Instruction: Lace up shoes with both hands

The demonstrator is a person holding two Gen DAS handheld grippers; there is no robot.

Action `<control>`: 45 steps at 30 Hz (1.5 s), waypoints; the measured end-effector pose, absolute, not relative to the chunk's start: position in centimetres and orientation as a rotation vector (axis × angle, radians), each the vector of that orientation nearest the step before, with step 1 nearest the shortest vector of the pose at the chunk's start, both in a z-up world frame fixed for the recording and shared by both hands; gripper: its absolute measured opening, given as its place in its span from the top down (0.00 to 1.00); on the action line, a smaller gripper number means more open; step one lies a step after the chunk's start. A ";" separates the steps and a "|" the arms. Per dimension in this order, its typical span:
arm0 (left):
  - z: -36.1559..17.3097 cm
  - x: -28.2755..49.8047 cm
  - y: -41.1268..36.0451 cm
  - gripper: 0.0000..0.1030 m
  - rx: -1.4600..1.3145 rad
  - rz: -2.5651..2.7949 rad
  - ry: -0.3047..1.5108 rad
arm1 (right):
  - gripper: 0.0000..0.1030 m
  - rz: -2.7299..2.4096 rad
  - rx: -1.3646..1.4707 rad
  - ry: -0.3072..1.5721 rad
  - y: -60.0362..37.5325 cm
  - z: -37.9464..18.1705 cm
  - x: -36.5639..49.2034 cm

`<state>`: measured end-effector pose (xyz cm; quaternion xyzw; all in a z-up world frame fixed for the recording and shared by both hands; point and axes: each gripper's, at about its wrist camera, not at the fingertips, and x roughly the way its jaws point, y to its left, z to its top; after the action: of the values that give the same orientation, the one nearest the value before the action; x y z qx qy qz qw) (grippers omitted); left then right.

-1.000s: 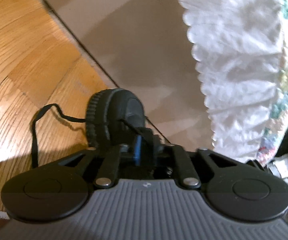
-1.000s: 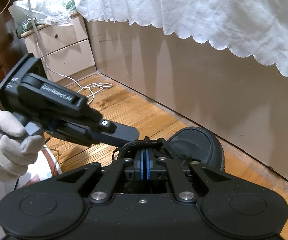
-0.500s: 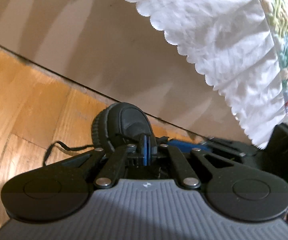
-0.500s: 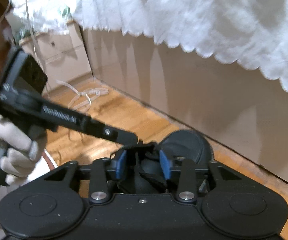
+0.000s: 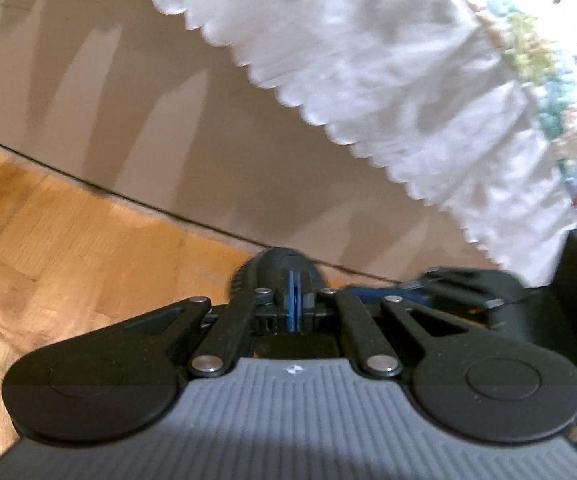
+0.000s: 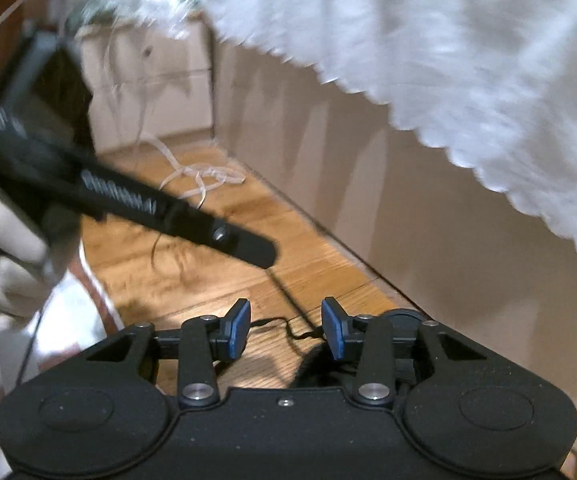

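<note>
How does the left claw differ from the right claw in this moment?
The left claw is shut, its blue pads pressed together; the right claw is open, pads wide apart. A black lace runs taut from the left claw's tip, while the right claw grips nothing. Both have blue pads and hover over the black shoe.

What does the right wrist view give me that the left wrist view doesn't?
Only the right wrist view shows the black lace running taut from the left tool toward the shoe, the gloved hand, the white cord and the drawers.

Only the left shows the crocheted trim.

Both show the shoe toe, white frill and wood floor.
</note>
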<state>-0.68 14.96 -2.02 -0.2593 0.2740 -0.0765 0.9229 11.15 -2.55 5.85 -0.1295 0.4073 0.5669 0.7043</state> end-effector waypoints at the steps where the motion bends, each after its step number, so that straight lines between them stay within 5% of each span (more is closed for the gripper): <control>1: -2.0 -0.9 14.7 1.00 -0.547 -0.164 0.561 | 0.60 1.253 -0.337 0.900 -2.0 5.6 10.7; 3: -1.7 -1.2 14.1 1.00 -0.540 -0.172 0.545 | 0.66 1.222 -0.416 0.881 -1.3 5.2 10.0; 5: -1.5 -1.6 13.9 1.00 -0.534 -0.178 0.535 | 0.95 1.165 -0.379 0.893 -1.4 5.1 10.9; 7: -1.5 -1.9 14.5 1.00 -0.561 -0.173 0.526 | 0.99 1.090 -0.289 0.901 -2.5 5.3 12.5; 18: -5.4 -2.0 14.2 0.97 -0.326 -0.227 0.740 | 0.99 0.940 0.308 0.888 -10.2 6.8 18.3; 21: -6.9 -1.8 13.1 0.88 -0.232 -0.340 0.813 | 0.99 0.981 0.405 0.844 -10.8 8.2 18.7; 30: -7.7 -1.4 13.2 0.61 -0.109 -0.423 0.844 | 0.98 1.124 0.552 0.725 -10.7 11.3 17.7; 45: -8.7 -1.2 12.9 0.56 -0.025 -0.430 0.873 | 0.97 1.304 0.575 0.578 -11.1 14.9 15.8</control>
<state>-1.22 12.91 -8.65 -0.0122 0.4195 -0.2065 0.8839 15.81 -11.12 14.88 0.2598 0.2613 0.5898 0.7186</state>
